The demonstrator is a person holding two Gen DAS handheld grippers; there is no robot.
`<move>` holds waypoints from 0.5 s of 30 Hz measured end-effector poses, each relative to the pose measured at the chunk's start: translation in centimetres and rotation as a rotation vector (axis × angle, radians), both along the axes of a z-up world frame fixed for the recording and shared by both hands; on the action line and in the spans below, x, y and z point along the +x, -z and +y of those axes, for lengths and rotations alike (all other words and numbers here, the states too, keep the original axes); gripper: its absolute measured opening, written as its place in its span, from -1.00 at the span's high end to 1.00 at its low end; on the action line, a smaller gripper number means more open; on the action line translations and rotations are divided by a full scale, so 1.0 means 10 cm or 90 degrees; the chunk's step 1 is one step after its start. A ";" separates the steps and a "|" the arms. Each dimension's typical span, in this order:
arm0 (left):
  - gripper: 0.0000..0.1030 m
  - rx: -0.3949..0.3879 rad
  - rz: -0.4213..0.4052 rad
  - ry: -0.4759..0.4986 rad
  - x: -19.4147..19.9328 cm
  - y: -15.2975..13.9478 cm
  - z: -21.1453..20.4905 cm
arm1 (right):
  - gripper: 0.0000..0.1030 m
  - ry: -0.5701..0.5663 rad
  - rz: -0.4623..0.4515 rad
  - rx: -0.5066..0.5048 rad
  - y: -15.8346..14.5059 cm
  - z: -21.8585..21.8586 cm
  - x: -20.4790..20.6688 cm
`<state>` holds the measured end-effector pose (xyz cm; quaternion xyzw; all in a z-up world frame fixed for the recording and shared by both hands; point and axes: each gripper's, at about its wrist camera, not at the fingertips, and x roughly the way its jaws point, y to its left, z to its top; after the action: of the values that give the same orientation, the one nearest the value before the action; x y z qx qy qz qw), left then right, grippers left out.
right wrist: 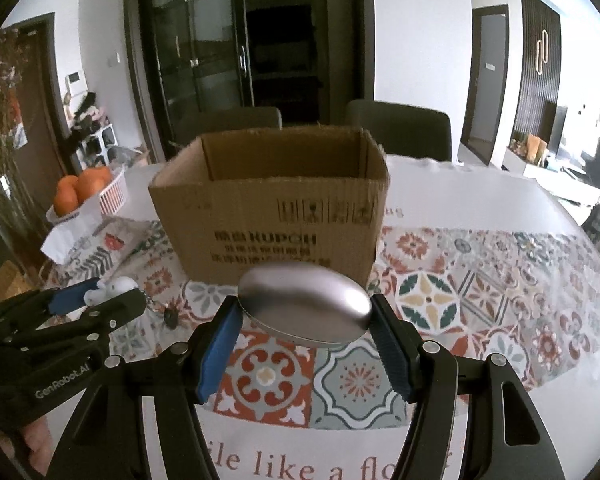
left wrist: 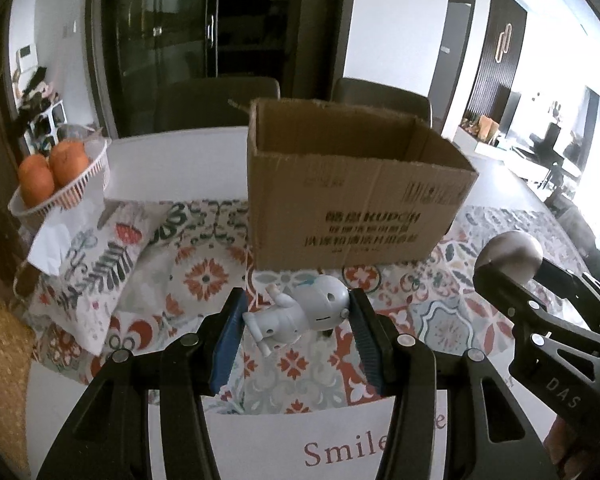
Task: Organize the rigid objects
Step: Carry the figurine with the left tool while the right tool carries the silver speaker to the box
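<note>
The left tongs [left wrist: 296, 320] are squeezed tight on a small white plastic toy figure with a big round head [left wrist: 300, 312]. The toy lies sideways between the blue pads, off the table. The right tongs [right wrist: 306, 316] stand a bit wider and pinch a smooth silver metal oval, shaped like a bar of soap [right wrist: 304, 304], by its two ends. It too hangs in the air.

Just past both tongs, straight ahead, sits an open brown cardboard box with black print on its side [left wrist: 352, 216]. Its top is open and I can see nothing inside from here. Under the tongs lies a tablecloth with red, green and orange tile patterns [right wrist: 440, 304]. Far off to the left of the tongs stands a white plastic basket of oranges [left wrist: 80, 184].

I think this is the carrying step: both things are picked up and need to go into the box. Next, each one must get above the near wall of the box, then over the opening, before the pads let go. The silver oval looks slippery, so it could slide out.
</note>
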<state>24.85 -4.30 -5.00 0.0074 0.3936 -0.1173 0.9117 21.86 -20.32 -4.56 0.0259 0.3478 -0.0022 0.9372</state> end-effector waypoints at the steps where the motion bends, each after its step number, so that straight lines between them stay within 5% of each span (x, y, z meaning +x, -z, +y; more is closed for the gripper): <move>1: 0.01 0.001 -0.004 0.001 0.01 -0.03 -0.01 | -0.27 -0.001 -0.005 0.000 -0.04 0.00 0.01; 15: 0.01 0.009 -0.056 0.031 0.19 -0.54 -0.15 | -0.27 -0.022 -0.048 0.027 -0.43 -0.09 0.19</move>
<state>26.79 -5.79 0.38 0.0283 0.3539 -0.1360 0.9249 23.79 -21.26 -0.26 0.0399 0.3129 0.0222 0.9487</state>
